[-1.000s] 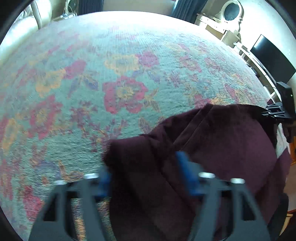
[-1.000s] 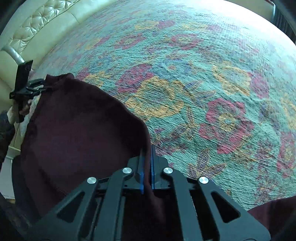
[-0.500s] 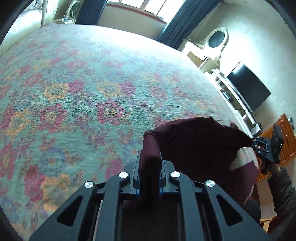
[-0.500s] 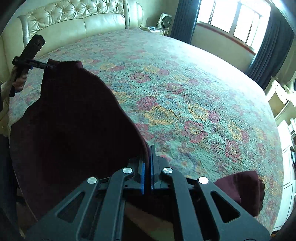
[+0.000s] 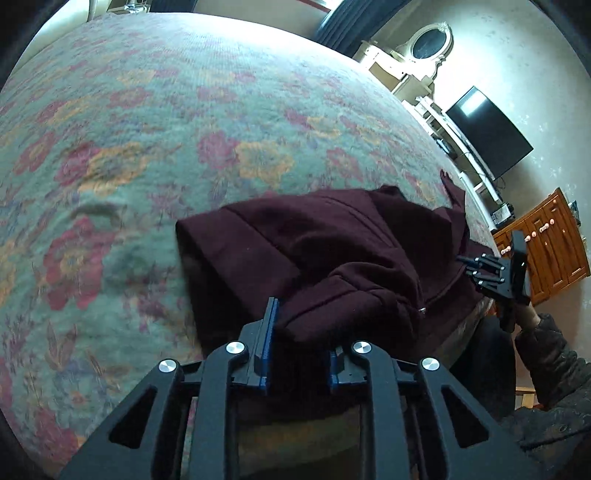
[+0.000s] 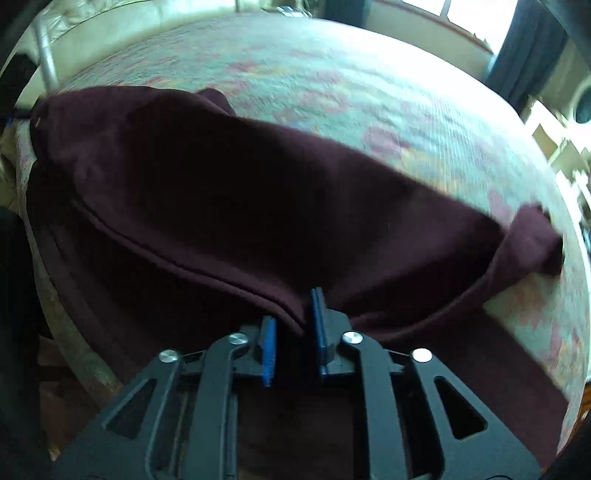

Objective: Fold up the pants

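Observation:
The dark maroon pants (image 5: 314,236) lie bunched in loose folds on the floral bed cover (image 5: 184,110), near its front edge. My left gripper (image 5: 303,332) hovers low over them; its jaws are opening, with a thick fold of the cloth still between the blue pads (image 5: 271,325). In the right wrist view the pants (image 6: 240,192) stretch across the bed and hang over its edge. My right gripper (image 6: 292,310) is opening too, a seamed edge of cloth loose between its pads. That right gripper (image 5: 467,266) also shows at the far side of the pants.
The bed cover (image 6: 369,92) fills both views. A cream headboard (image 6: 110,22) runs behind. A television (image 5: 487,136), a white dresser with an oval mirror (image 5: 424,48) and a wooden cabinet (image 5: 546,251) stand to the right. A person's dark sleeve (image 5: 546,354) is behind the right gripper.
Both grippers had the pants pinched and lifted; now the cloth lies down on the bed and both pairs of jaws have parted. Both hands have swung sideways across the bed.

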A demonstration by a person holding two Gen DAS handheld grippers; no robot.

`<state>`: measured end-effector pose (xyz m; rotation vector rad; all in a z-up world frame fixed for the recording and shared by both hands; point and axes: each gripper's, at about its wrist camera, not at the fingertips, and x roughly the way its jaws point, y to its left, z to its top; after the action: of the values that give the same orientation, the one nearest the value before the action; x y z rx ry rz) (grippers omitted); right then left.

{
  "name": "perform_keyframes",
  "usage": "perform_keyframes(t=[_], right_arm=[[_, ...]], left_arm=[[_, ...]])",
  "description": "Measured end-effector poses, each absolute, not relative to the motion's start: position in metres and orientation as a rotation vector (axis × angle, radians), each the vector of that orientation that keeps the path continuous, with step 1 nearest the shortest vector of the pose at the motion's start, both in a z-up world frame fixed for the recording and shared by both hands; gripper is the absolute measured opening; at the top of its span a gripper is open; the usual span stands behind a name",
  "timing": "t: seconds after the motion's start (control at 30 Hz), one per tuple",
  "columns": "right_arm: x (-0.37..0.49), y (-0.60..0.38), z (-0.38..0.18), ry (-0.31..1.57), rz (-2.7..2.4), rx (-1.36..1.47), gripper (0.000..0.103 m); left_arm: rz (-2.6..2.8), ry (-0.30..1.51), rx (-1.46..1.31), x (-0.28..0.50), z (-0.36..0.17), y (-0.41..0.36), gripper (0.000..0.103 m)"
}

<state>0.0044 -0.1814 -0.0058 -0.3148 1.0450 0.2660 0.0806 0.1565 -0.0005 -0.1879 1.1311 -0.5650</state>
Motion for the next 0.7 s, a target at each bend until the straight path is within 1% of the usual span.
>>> perform_keyframes(t=[0.03, 0.07, 0.13, 0.23, 0.27, 0.3, 0.37, 0.53, 0.63, 0.7], right_arm=[[0.002, -0.186, -0.002, 1.064, 0.273, -0.247, 0.040], [0.001, -0.190, 0.001, 1.073, 0.279, -0.196, 0.047], [-0.002, -0.199, 0.008, 1.082, 0.293, -0.086, 0.049], [-0.005, -0.219, 0.012, 1.081, 0.325, 0.161, 0.050], [-0.005, -0.226, 0.010, 1.083, 0.328, 0.241, 0.051], [-0.005, -0.235, 0.007, 1.082, 0.328, 0.343, 0.051], [-0.011, -0.246, -0.001, 1.073, 0.321, 0.480, 0.053], [-0.026, -0.250, -0.015, 1.051, 0.283, 0.634, 0.053], [-0.031, -0.253, -0.018, 1.027, 0.278, 0.691, 0.054], [-0.032, -0.256, -0.020, 1.016, 0.269, 0.719, 0.054]], left_arm=[[-0.526, 1.142, -0.164, 0.075, -0.004, 0.158, 0.027], [-0.498, 1.163, -0.150, 0.069, -0.008, 0.161, 0.027], [-0.467, 1.195, -0.189, 0.057, -0.013, 0.172, 0.027], [-0.429, 1.214, -0.361, 0.037, -0.014, 0.189, 0.027], [-0.435, 1.195, -0.415, 0.032, -0.010, 0.189, 0.028], [-0.429, 1.173, -0.458, 0.027, -0.007, 0.187, 0.034], [-0.426, 1.145, -0.536, 0.022, -0.004, 0.182, 0.041], [-0.330, 1.163, -0.762, 0.035, -0.026, 0.175, 0.043], [-0.266, 1.169, -0.790, 0.042, -0.038, 0.171, 0.043], [-0.237, 1.161, -0.804, 0.041, -0.039, 0.169, 0.045]])
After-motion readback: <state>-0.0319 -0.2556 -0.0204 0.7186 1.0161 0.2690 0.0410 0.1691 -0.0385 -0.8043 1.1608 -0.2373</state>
